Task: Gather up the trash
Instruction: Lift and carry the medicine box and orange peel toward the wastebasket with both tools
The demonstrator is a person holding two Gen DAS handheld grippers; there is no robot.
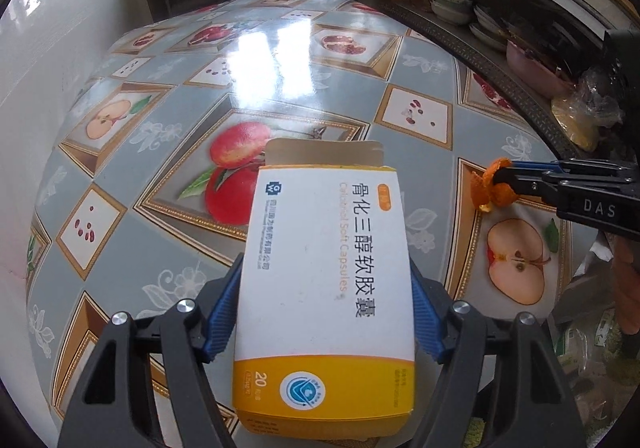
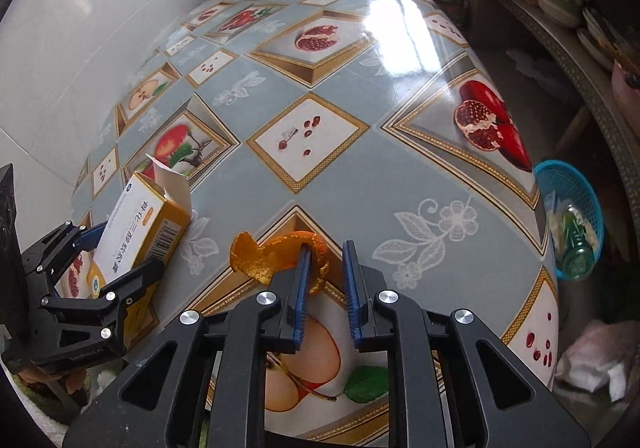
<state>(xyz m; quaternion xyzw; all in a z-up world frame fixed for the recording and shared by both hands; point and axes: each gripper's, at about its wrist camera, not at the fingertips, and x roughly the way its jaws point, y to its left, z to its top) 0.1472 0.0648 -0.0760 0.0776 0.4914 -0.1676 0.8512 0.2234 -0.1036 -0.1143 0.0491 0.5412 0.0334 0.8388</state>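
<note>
While the left gripper (image 1: 326,312) clamps the medicine box (image 1: 326,288) lengthwise above the table (image 2: 340,151), we note the right gripper (image 2: 326,280) parted around the orange peel (image 2: 280,256); blue basket (image 2: 572,224) lies rightward.

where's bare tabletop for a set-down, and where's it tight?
Free: the table from the middle out to its far edge and wall side. Tight: the near edge, where the left gripper clamps the medicine box and the right gripper straddles the orange peel.
</note>
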